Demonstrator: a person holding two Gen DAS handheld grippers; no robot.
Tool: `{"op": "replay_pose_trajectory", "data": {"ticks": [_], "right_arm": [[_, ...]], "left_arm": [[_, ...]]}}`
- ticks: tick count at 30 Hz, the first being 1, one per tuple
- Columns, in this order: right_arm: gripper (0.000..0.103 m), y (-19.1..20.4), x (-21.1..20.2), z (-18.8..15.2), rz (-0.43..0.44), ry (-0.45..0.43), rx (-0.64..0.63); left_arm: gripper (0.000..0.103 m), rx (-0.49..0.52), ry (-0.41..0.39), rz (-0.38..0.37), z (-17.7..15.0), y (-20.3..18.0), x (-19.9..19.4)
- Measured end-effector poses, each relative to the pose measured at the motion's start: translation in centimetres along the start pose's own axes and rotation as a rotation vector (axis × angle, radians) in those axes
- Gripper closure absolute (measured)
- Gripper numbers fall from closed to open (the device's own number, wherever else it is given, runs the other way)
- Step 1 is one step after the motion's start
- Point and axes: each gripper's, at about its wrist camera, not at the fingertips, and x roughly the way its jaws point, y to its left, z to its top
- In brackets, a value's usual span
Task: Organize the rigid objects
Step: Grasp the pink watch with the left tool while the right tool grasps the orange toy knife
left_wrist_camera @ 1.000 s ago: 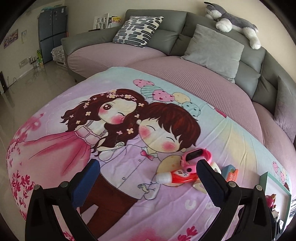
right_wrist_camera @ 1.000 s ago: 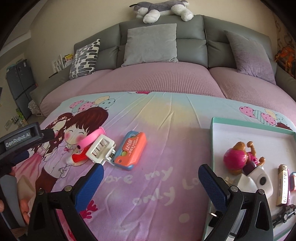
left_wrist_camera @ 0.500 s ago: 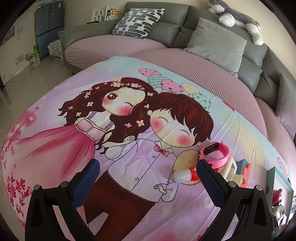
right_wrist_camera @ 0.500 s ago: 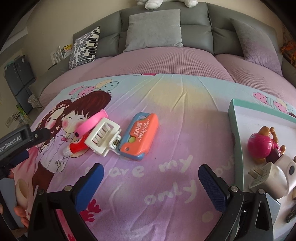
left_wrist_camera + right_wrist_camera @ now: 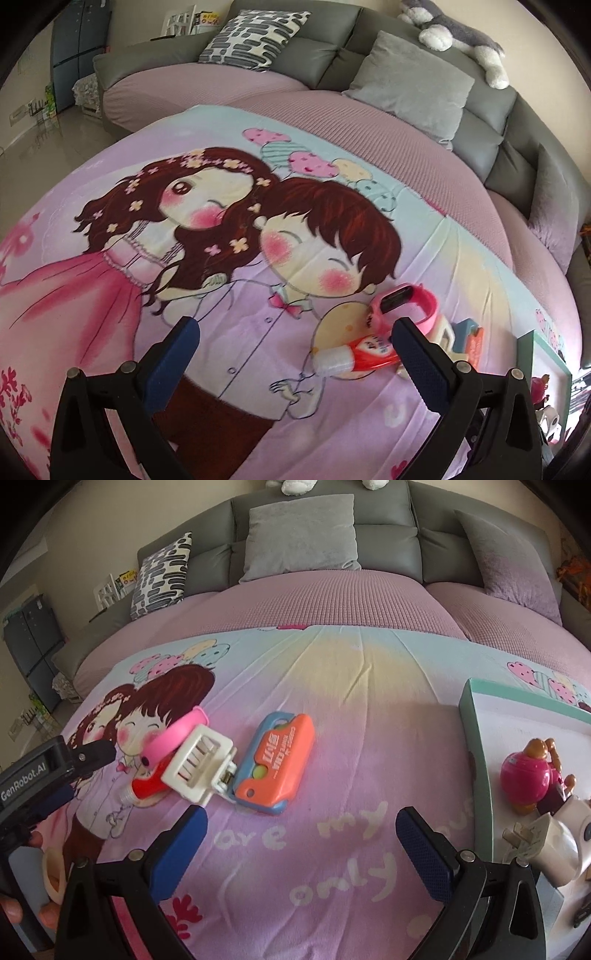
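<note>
Toys cluster on the cartoon blanket (image 5: pixel 332 686): orange case (image 5: pixel 275 762), long axis running away, lies ahead-left of released right tongs (image 5: pixel 301 843); left tongs (image 5: pixel 295 349), also gaping, sit nearer the red tube (image 5: pixel 360 352).

Both hand-held grippers (image 5: pixel 293 341) (image 5: pixel 301 830) wide apart, empty

The left gripper (image 5: pixel 293 341) hangs spread wide over a cartoon-printed blanket (image 5: pixel 221 258), holding nothing. Just beyond its right finger (image 5: pixel 417 354) lie a pink toy watch (image 5: pixel 406 304) and a red-and-white tube (image 5: pixel 354 356), close together, with a white clip (image 5: pixel 443 332) and an orange-and-blue toy (image 5: pixel 471 338) behind. A teal-rimmed tray (image 5: pixel 528 354) sits at far right. Behind stands a grey sofa (image 5: pixel 325 55) with a plush husky (image 5: pixel 461 40) on top.
</note>
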Motion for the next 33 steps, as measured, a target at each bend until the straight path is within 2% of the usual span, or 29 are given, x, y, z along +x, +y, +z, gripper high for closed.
{"op": "replay_pose_trajectory", "data": {"ticks": [7, 20, 23, 26, 28, 30, 33], "right_arm": [[0.0, 0.8, 1.2, 1.1, -0.037, 0.008, -0.043], [0.001, 1.2, 3.1, 2.0, -0.015, 0.031, -0.053], [0.002, 1.0, 3.3, 2.1, -0.009, 0.03, -0.051], [0.004, 1.0, 3.2, 2.0, -0.011, 0.029, -0.054], [0.008, 1.0, 3.2, 2.0, -0.04, 0.036, -0.072], [0.01, 0.8, 3.3, 1.8, -0.085, 0.041, -0.092], [0.01, 0.0, 3.3, 2.0, -0.066, 0.039, -0.057]], "left_arm": [[0.0, 0.026, -0.011, -0.058, 0.3, -1.6, 1.0], [0.002, 0.106, 0.029, -0.098, -0.1, -4.2, 3.1], [0.011, 0.106, 0.037, -0.129, -0.2, -4.4, 3.6], [0.013, 0.1, 0.036, -0.142, -0.1, -4.5, 3.7], [0.015, 0.097, 0.039, -0.153, -0.1, -4.6, 3.9], [0.023, 0.096, 0.039, -0.168, -0.1, -4.7, 3.9], [0.027, 0.107, 0.035, -0.165, -0.1, -5.1, 3.8]]}}
